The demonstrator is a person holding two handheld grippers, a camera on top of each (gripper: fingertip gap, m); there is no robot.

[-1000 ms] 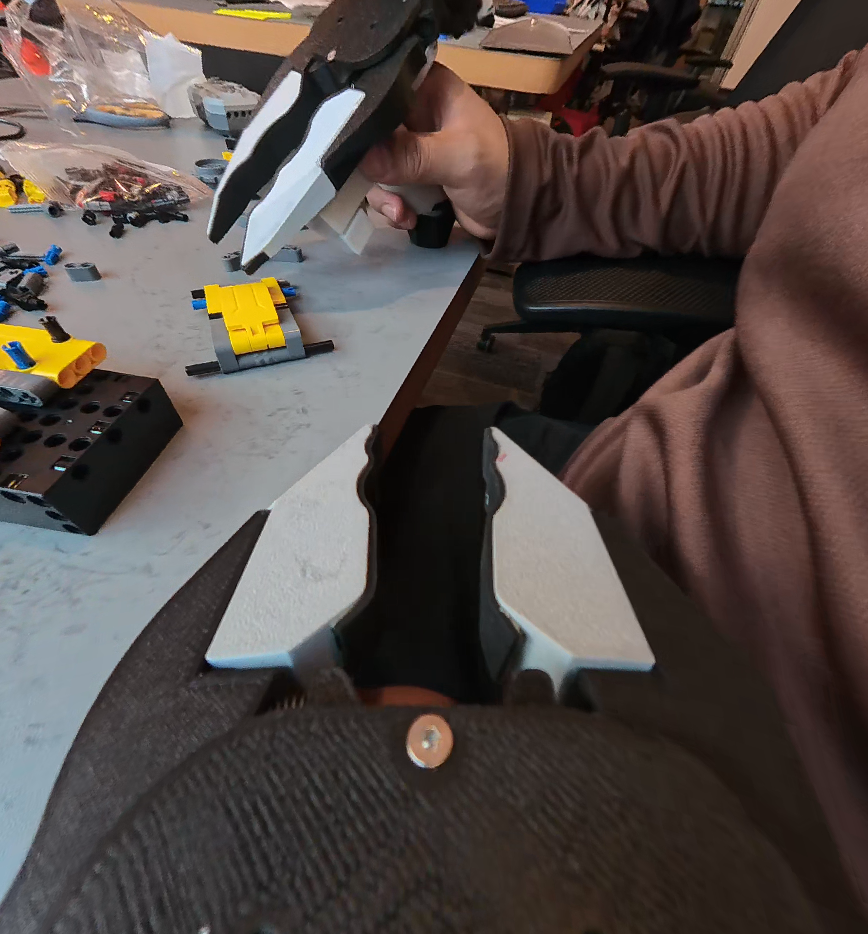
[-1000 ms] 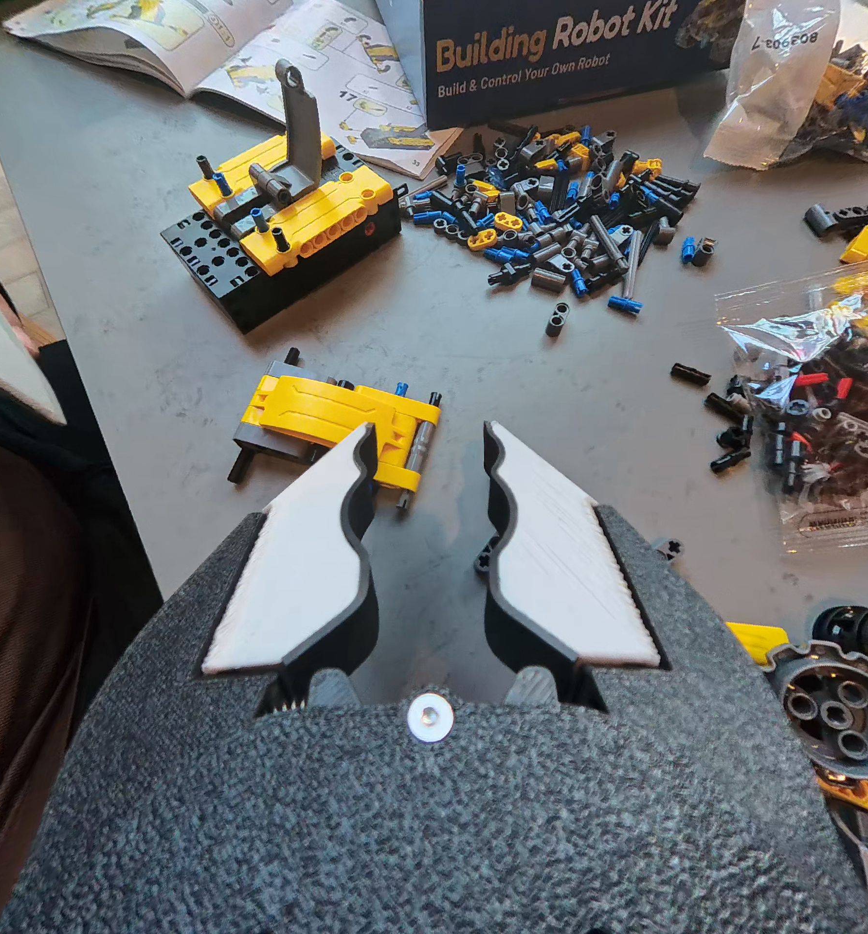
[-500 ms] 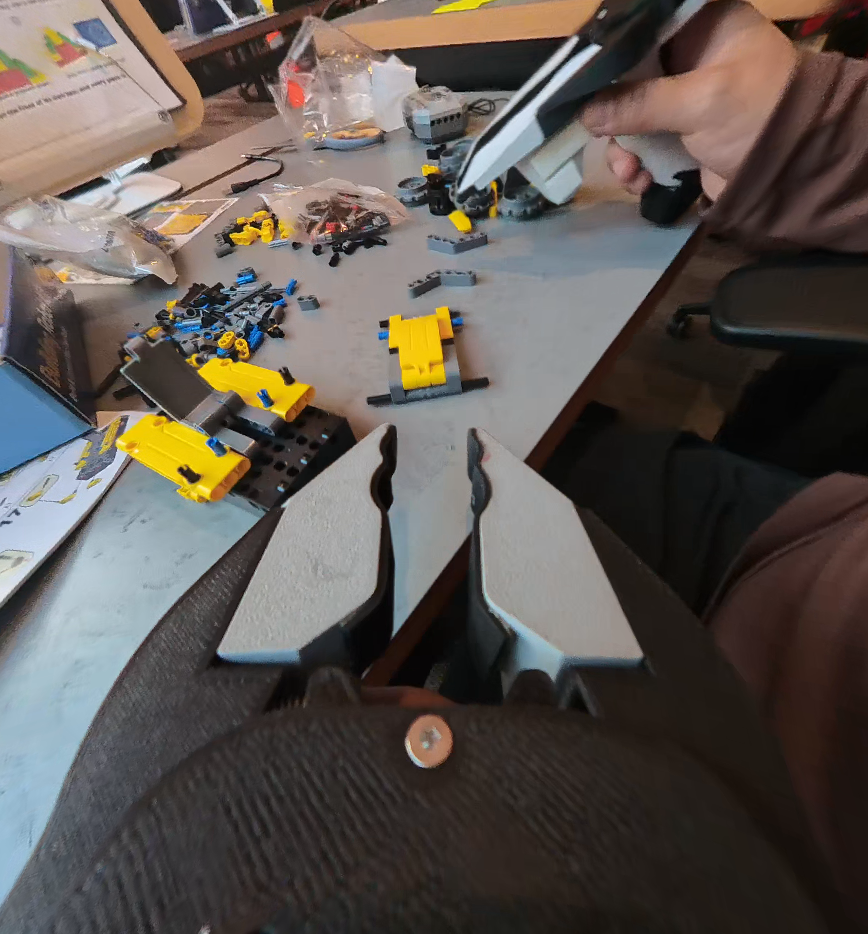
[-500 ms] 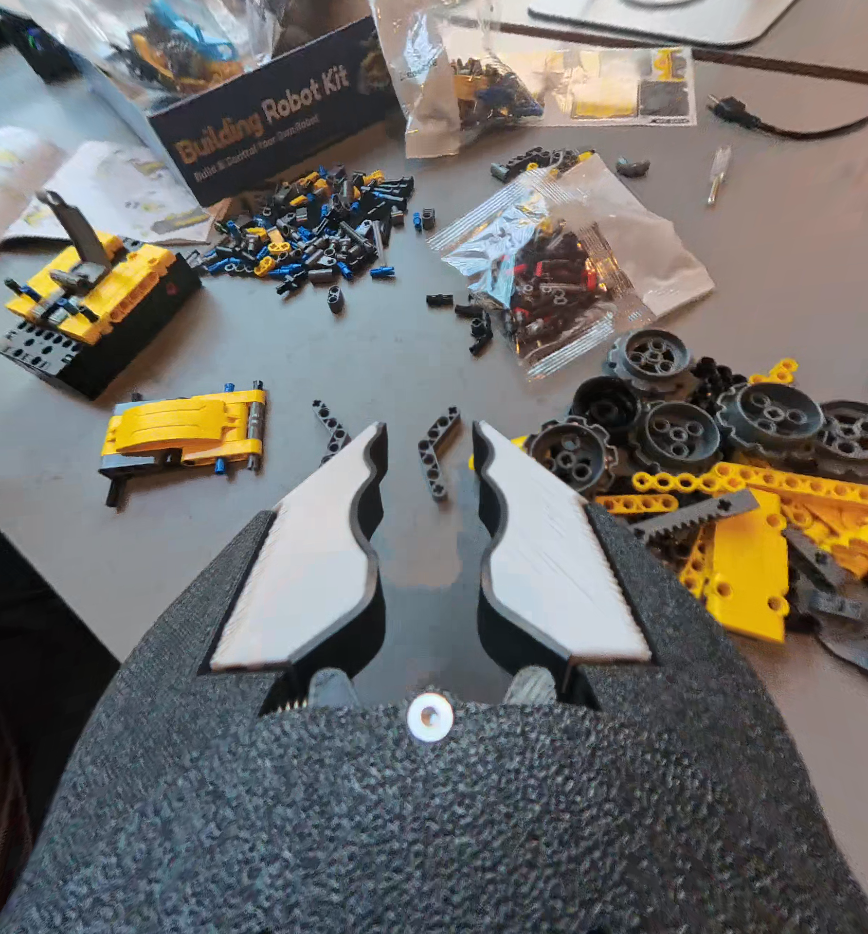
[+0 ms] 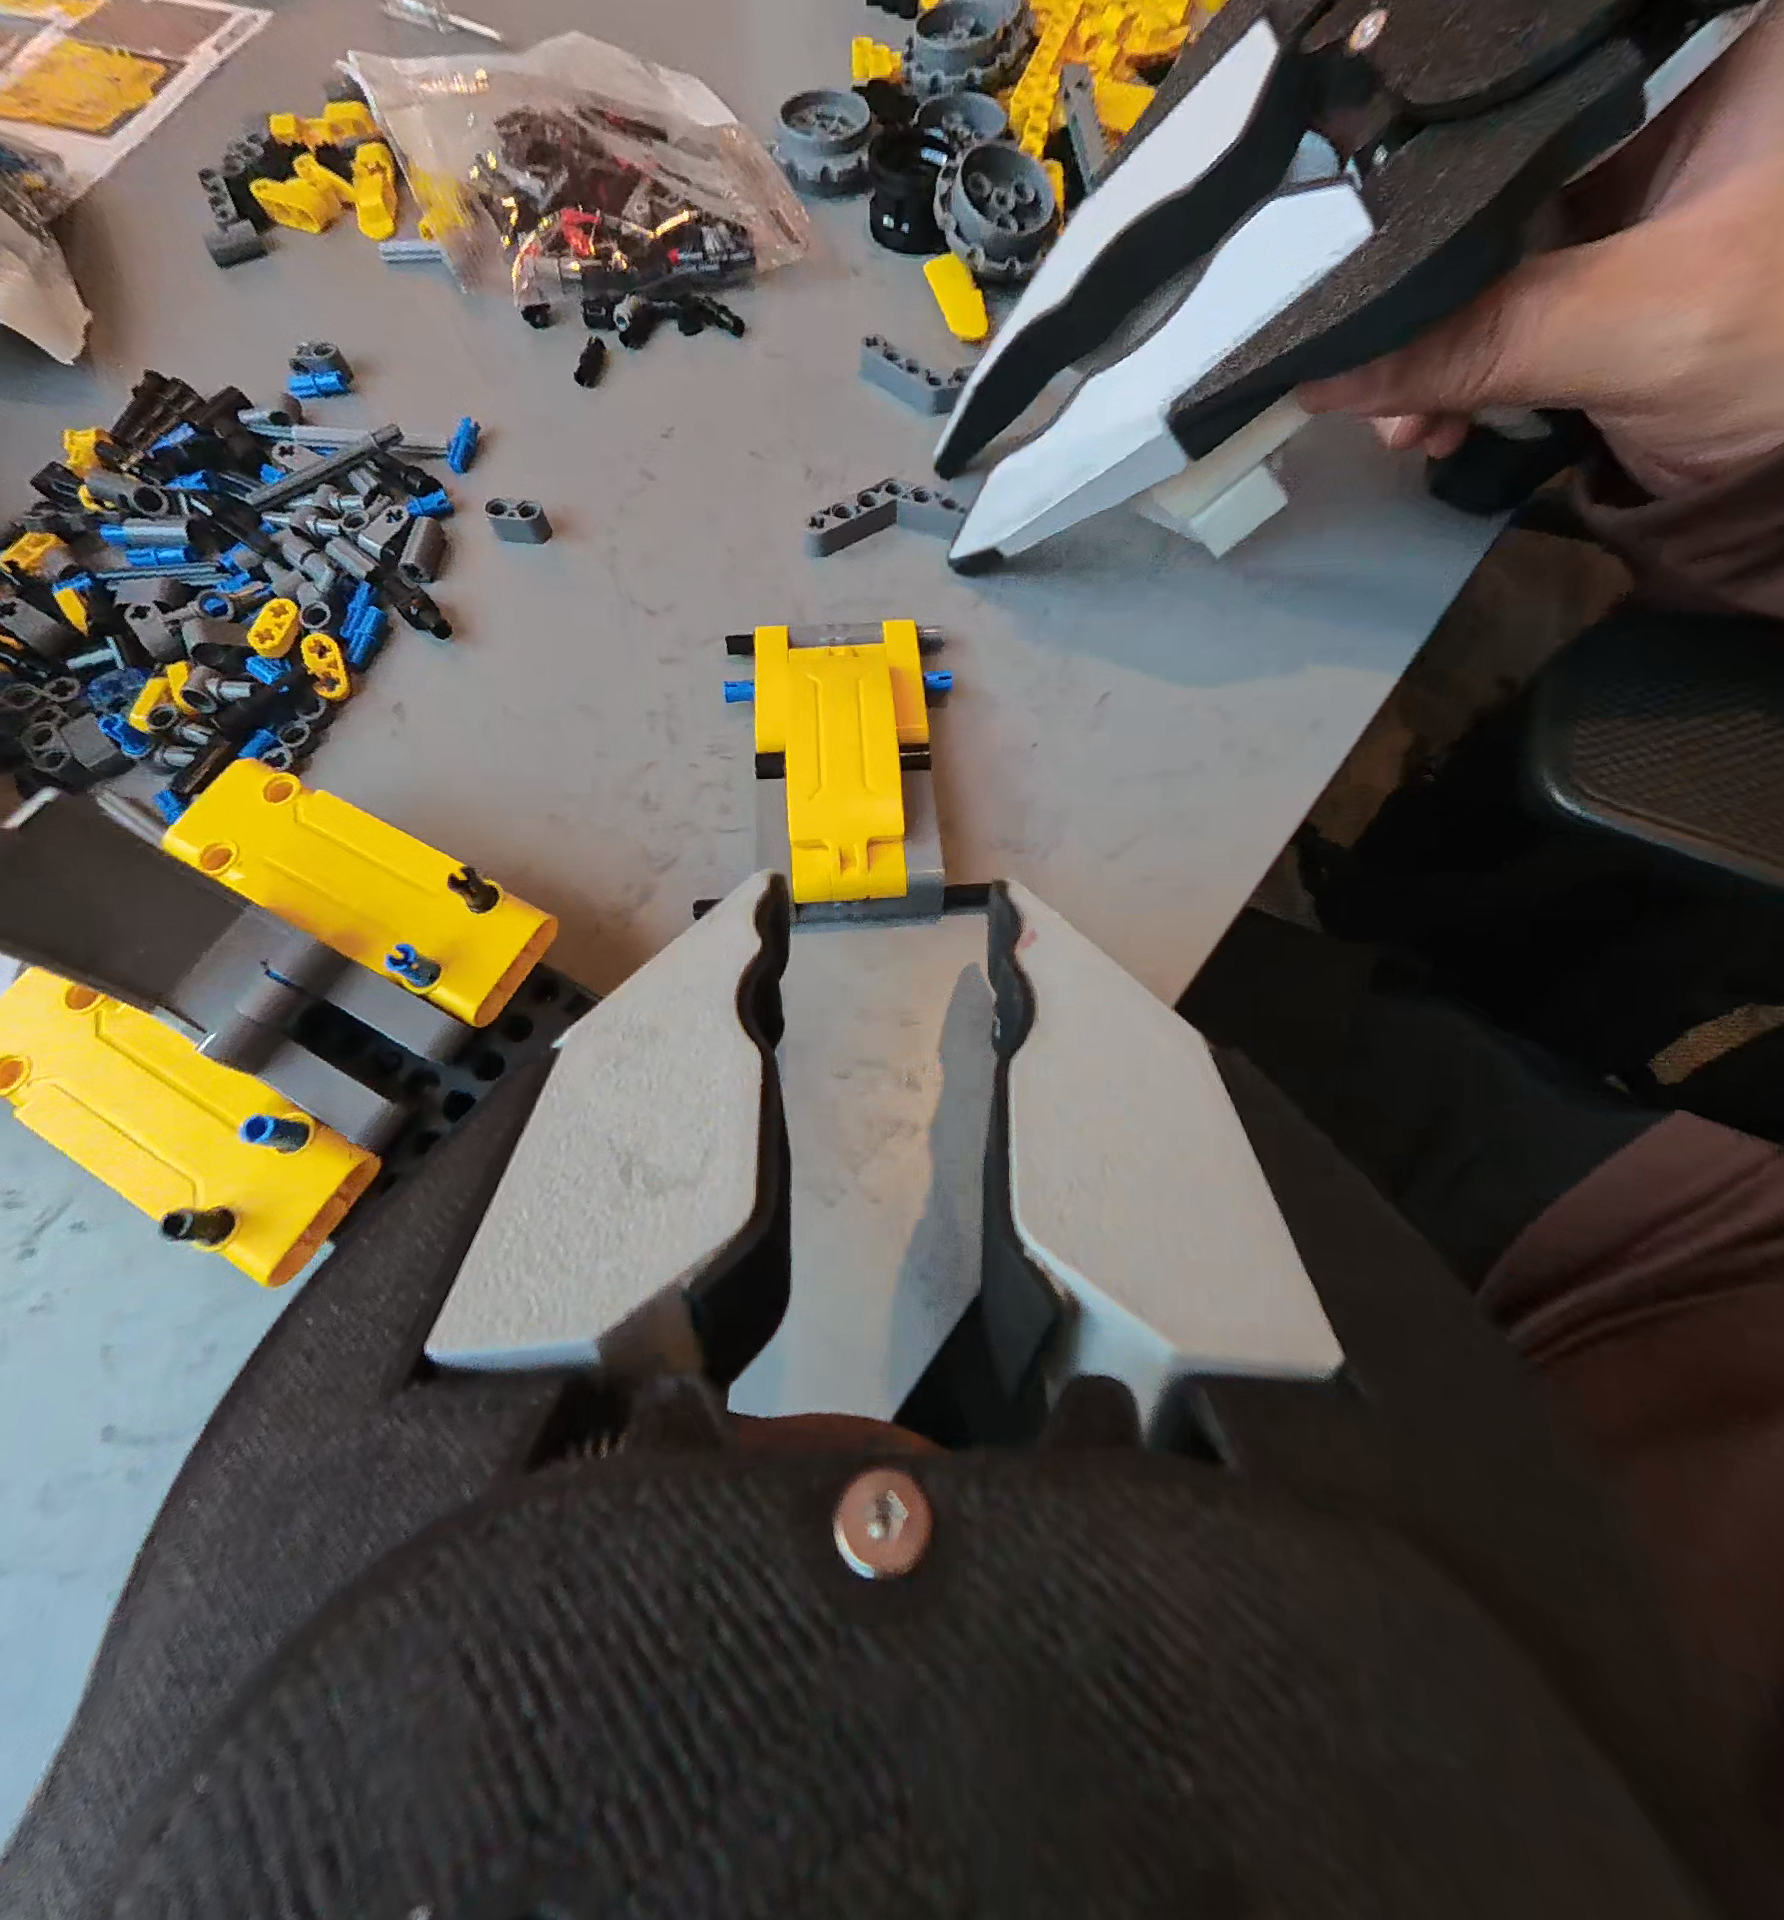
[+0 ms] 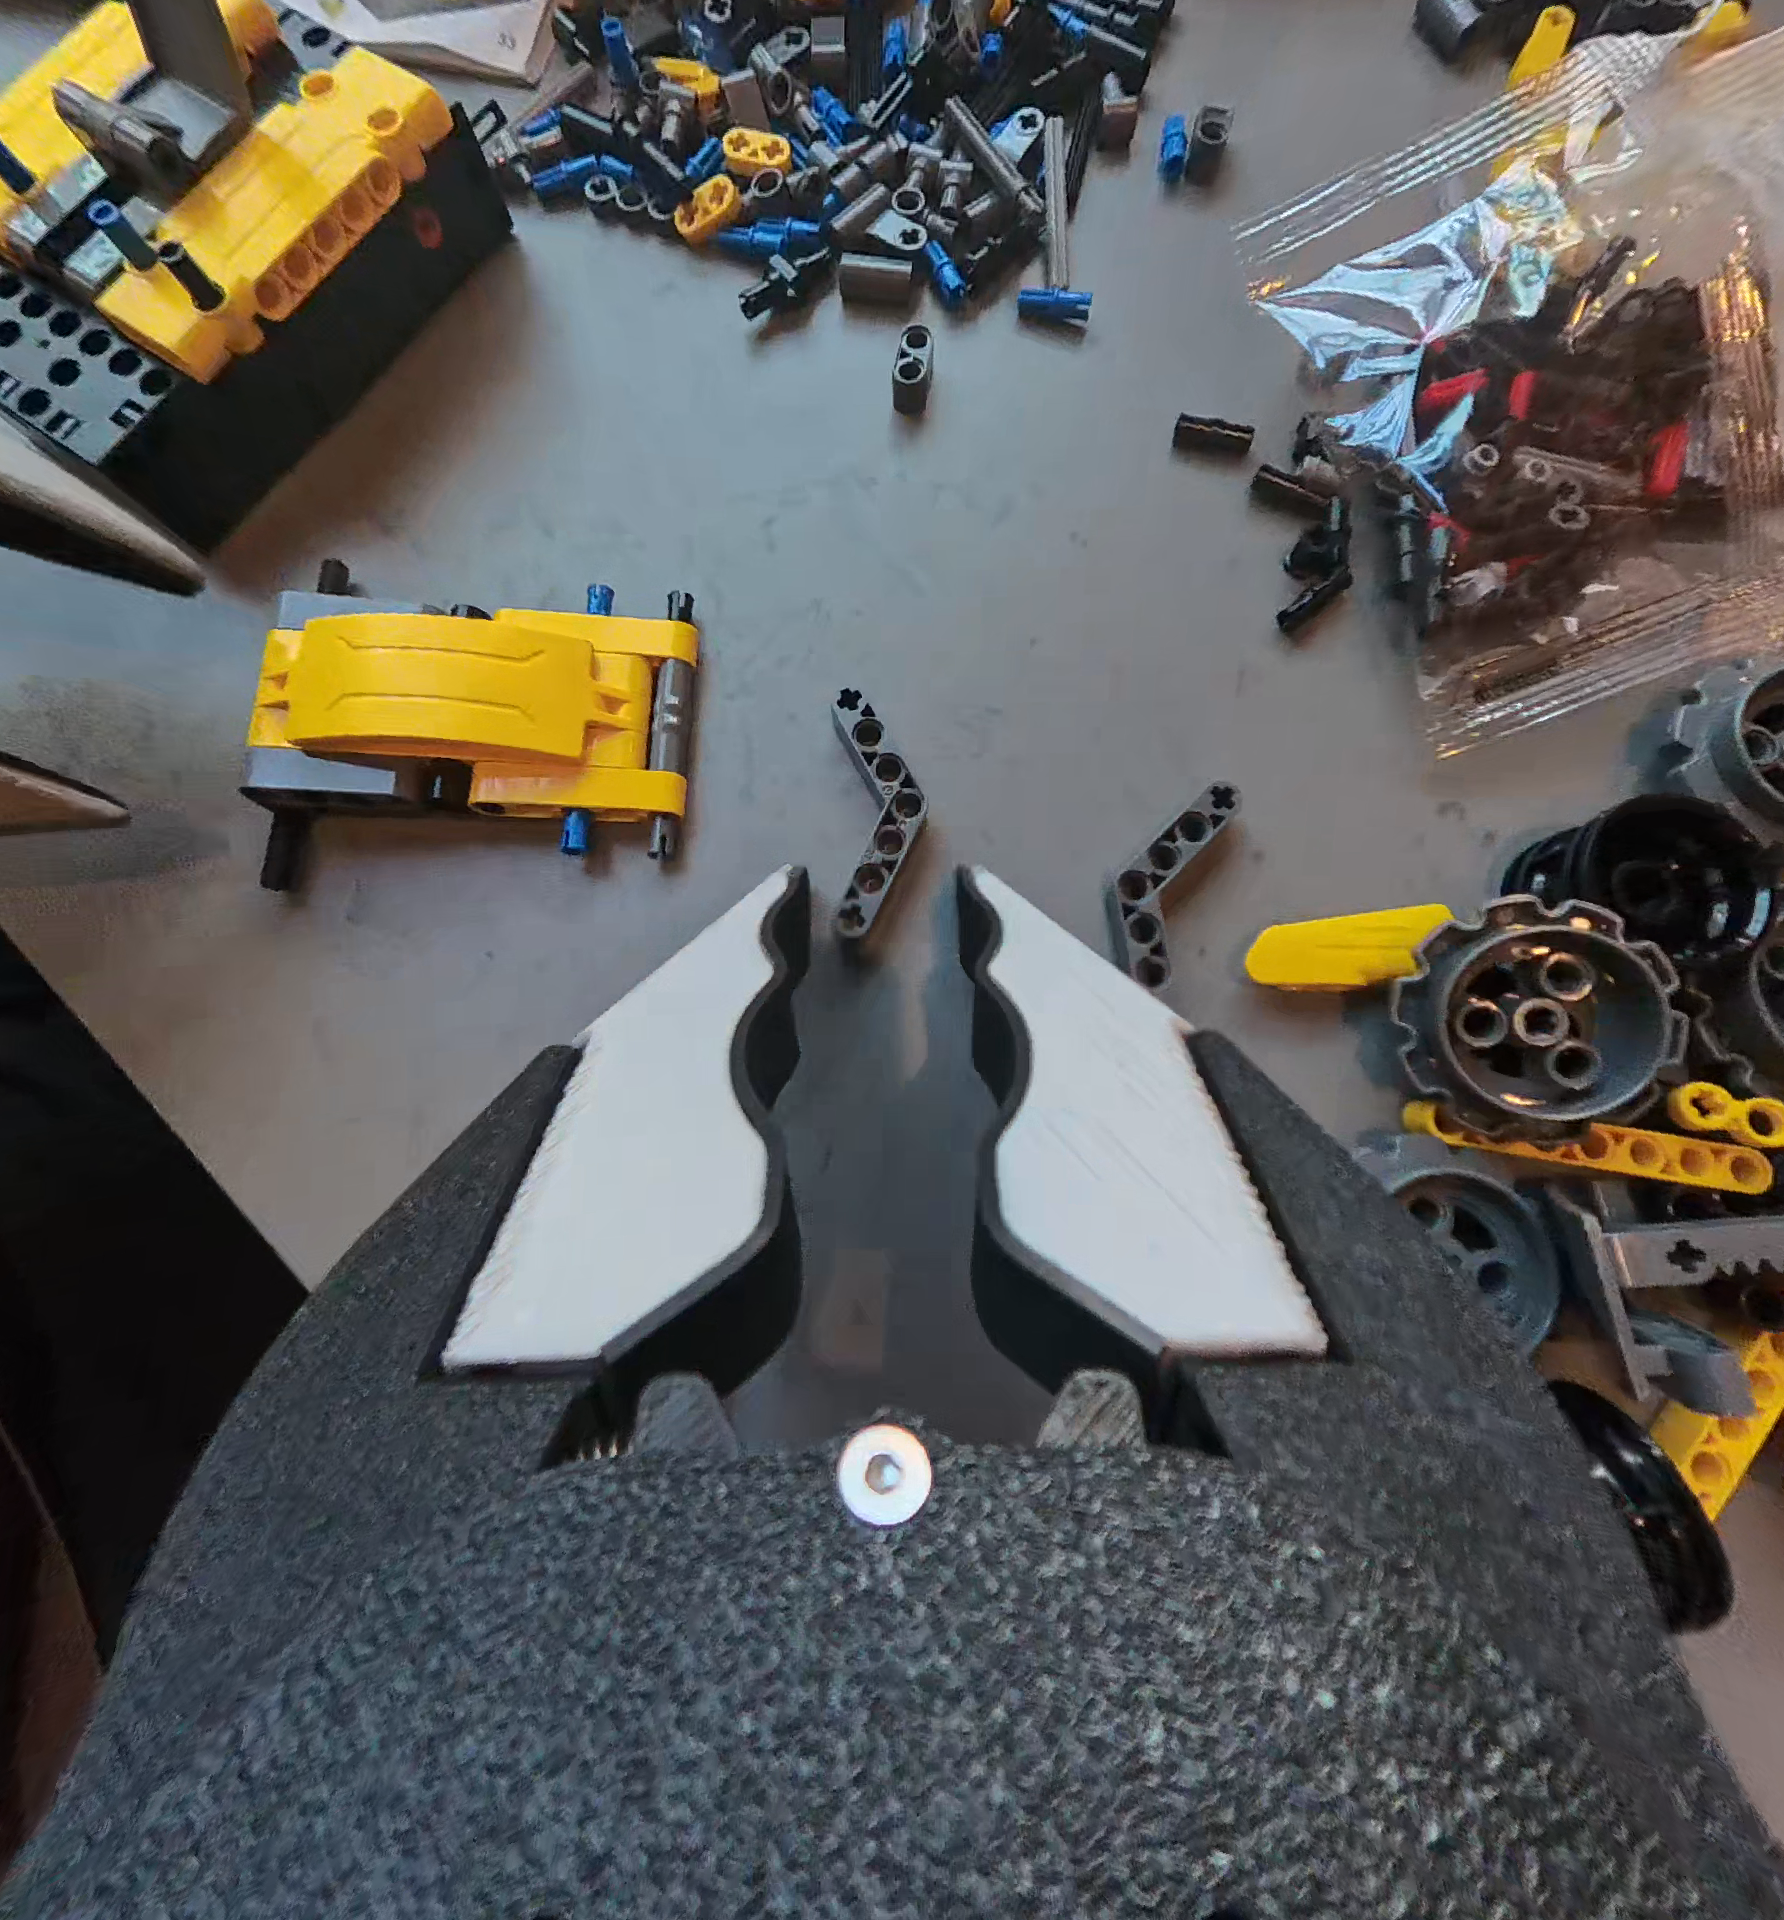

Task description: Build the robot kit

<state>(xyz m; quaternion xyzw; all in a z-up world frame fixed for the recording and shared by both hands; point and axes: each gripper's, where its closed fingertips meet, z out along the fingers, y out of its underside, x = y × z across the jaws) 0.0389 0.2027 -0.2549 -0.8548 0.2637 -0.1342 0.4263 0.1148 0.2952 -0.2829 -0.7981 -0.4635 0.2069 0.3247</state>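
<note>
My left gripper (image 5: pixel 888 899) is open, its tips on either side of the near grey end of a small yellow and grey brick assembly (image 5: pixel 841 764) lying on the grey table (image 5: pixel 618 665). My right gripper (image 6: pixel 880 883) is open and empty, just above the near end of a dark grey bent beam (image 6: pixel 880 821). A second bent beam (image 6: pixel 1168 873) lies to its right. The yellow assembly (image 6: pixel 472 717) lies to the left in the right wrist view. The right gripper (image 5: pixel 955 509) also shows in the left wrist view, held by a hand (image 5: pixel 1636 343).
A larger yellow and black build (image 5: pixel 223 1018) stands at the left. A pile of small blue, grey and black pins (image 6: pixel 846 135), a clear bag of parts (image 6: pixel 1563 416) and grey wheels with yellow beams (image 6: pixel 1594 1039) lie around. The table edge (image 5: pixel 1324 790) runs at the right by a chair (image 5: pixel 1698 758). The tips of one gripper are about 12 centimeters away from the tips of the other.
My left gripper has swung over the table, come down to the yellow assembly and opened wider. My right gripper has moved down toward the bent beam and opened a little.
</note>
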